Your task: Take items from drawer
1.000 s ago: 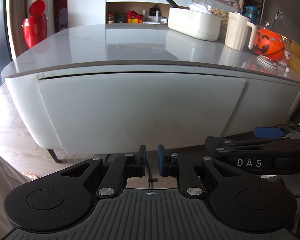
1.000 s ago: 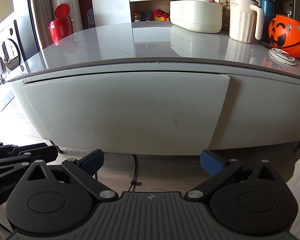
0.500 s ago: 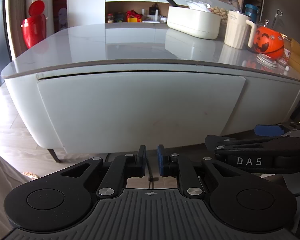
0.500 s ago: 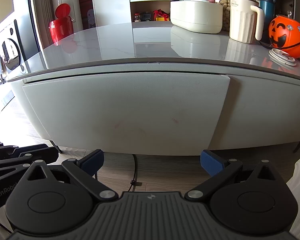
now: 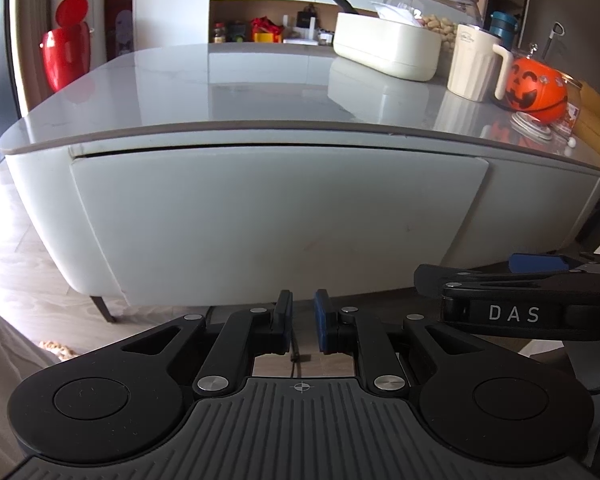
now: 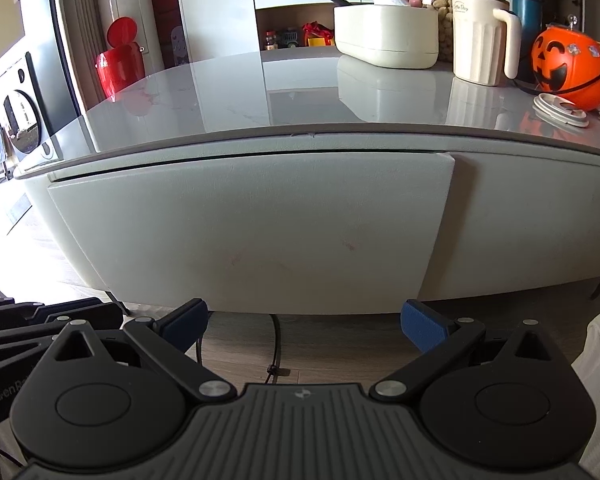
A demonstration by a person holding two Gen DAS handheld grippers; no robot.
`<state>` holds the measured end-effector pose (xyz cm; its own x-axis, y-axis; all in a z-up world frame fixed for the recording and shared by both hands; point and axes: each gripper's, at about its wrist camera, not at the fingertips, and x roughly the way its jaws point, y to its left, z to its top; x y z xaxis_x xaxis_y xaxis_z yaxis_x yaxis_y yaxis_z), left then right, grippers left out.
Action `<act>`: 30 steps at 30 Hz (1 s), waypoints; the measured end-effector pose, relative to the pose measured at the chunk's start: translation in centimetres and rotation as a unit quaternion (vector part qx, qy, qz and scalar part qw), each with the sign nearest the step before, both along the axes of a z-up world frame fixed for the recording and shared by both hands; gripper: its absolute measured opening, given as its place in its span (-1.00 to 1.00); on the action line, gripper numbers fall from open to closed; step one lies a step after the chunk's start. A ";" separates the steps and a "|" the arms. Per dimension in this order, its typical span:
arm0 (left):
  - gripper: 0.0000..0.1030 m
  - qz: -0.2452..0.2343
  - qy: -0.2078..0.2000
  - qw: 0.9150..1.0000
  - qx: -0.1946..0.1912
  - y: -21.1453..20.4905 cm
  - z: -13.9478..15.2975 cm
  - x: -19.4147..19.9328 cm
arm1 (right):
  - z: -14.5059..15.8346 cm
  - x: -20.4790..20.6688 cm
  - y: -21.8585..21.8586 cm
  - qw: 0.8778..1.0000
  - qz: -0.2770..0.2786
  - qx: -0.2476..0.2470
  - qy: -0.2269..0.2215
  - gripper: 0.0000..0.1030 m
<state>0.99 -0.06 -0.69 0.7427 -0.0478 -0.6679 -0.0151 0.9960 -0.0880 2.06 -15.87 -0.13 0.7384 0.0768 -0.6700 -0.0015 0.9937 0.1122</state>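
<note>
Both tools are matte black plastic: a ribbed grey-black deck, two round disc housings and angled link arms pinned with silver screws. The left gripper (image 5: 301,316) carries blue pads on its jaws (one looks darker), as does the right gripper (image 6: 304,322). White lettering reads "DAS" and "GenRo…".

Wood-plank floor (image 6: 340,344), black cable (image 6: 275,344) lying across it. Low white cabinet, glossy grey stone top (image 5: 259,92) reflecting daylight. Far right corner of the top: cream tub (image 5: 386,50), ribbed cream jug (image 5: 474,66), orange pumpkin bucket (image 5: 534,90). Behind: open shelving (image 5: 267,20), red bin (image 5: 65,52) at left.
</note>
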 end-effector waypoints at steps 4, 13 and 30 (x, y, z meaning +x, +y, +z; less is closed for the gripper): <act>-0.71 0.002 -0.001 1.000 -0.005 0.4 0.5 0.6 | 0.1 0.3 -0.6 1.000 -0.008 0.018 0.010 1.00; -0.70 0.023 -0.004 0.999 0.030 3.3 2.5 4.3 | 0.3 2.0 -1.1 1.000 -0.003 0.017 0.023 1.00; -0.64 0.022 -0.063 0.997 0.027 13.8 4.8 6.9 | 2.9 9.8 -6.0 0.995 0.087 -0.051 -0.013 1.00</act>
